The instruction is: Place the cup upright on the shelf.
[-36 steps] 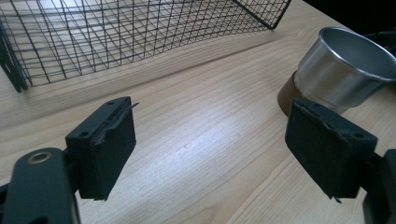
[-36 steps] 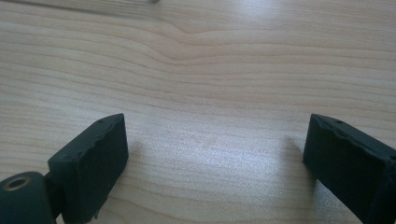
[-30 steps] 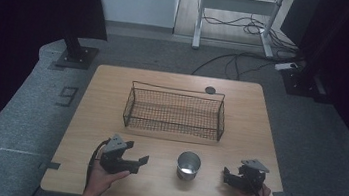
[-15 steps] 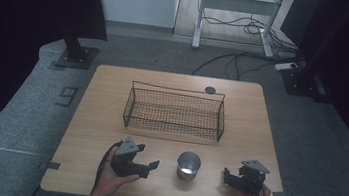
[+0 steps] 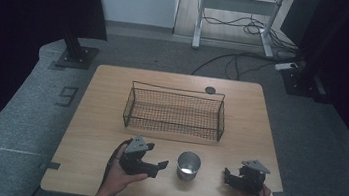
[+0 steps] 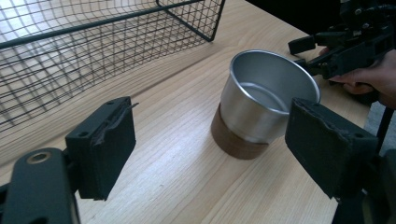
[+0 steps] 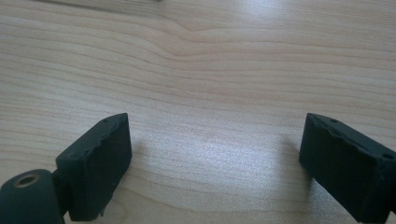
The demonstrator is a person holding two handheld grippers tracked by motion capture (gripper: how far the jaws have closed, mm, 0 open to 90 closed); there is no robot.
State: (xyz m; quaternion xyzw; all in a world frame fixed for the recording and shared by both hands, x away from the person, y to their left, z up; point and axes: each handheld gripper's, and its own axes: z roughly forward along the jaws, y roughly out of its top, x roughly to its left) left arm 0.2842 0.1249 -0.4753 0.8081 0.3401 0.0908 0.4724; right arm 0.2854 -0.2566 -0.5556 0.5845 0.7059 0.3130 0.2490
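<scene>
Brushed-metal cup [image 5: 188, 164] stands low centre on the counter [image 5: 99, 119], below the wire basket [image 5: 175, 110]. My left gripper [image 6: 210, 149], fingers wide, aims at it; my right gripper [image 7: 215, 163] idles wide. Light, rigid, probably slick: I'd squeeze its lower wall.

The high view looks forward and down from above the near edge of the desk [image 5: 109, 120], taking in all four corners. The left gripper view sits low and close, facing the cup [image 6: 261, 105] and basket [image 6: 93, 51], both shared with the high view. The right gripper view stares closely down at bare desk.
</scene>
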